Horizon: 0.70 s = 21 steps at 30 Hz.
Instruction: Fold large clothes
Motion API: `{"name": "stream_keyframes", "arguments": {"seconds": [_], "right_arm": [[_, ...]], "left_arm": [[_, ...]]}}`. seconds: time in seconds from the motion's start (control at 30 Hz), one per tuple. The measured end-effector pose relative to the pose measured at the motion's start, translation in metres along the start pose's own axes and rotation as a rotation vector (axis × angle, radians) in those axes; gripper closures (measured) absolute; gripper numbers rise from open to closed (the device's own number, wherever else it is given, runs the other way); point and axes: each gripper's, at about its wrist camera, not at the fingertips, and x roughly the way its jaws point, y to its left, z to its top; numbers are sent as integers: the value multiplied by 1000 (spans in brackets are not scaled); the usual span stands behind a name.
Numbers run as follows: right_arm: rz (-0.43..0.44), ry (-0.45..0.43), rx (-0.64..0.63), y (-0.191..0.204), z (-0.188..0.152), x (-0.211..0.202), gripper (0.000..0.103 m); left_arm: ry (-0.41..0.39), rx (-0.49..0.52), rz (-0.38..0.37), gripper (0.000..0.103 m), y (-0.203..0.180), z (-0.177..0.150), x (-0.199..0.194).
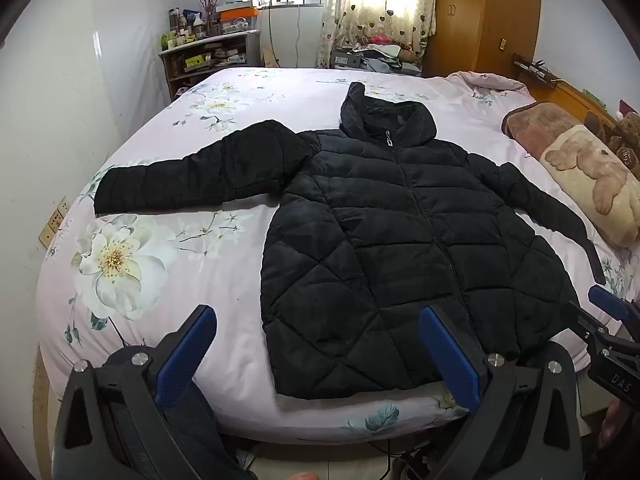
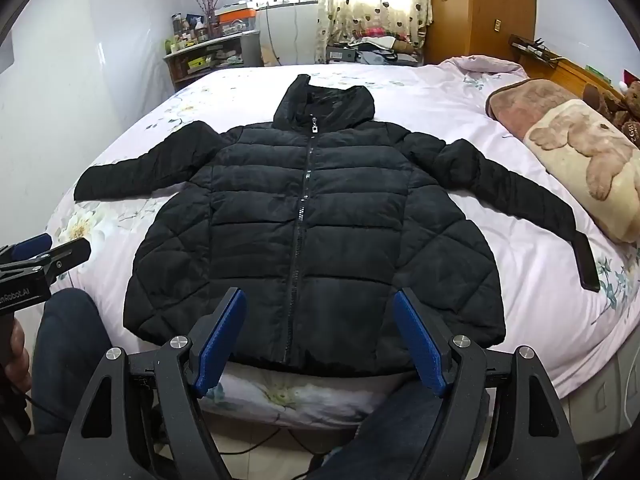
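Observation:
A black quilted hooded jacket lies flat and zipped, front up, on the bed, both sleeves spread out to the sides; it also shows in the right wrist view. My left gripper is open and empty, held above the bed's near edge by the jacket's lower left hem. My right gripper is open and empty, held just above the middle of the hem. The right gripper also shows at the right edge of the left wrist view, and the left gripper at the left edge of the right wrist view.
The bed has a pink floral sheet. Rolled blankets and pillows and a teddy bear lie along its right side. A cluttered shelf and a wooden wardrobe stand beyond the far edge. The person's legs are at the near edge.

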Motion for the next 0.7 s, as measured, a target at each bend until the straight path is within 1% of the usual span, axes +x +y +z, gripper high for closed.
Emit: {"name": "stream_keyframes", "arguments": {"seconds": [0.17,0.3,0.7], "right_arm": [[0,5,2,0,0,0,27],[0,7,3,1,-2,3,27],[1,5,3,2,-1,1,27]], "left_arm": [[2,1,-1,0,0,0,-1],[-1,0,-3,0,-2,-7,3],[7,5,-11,0,-1,-4,0]]}}
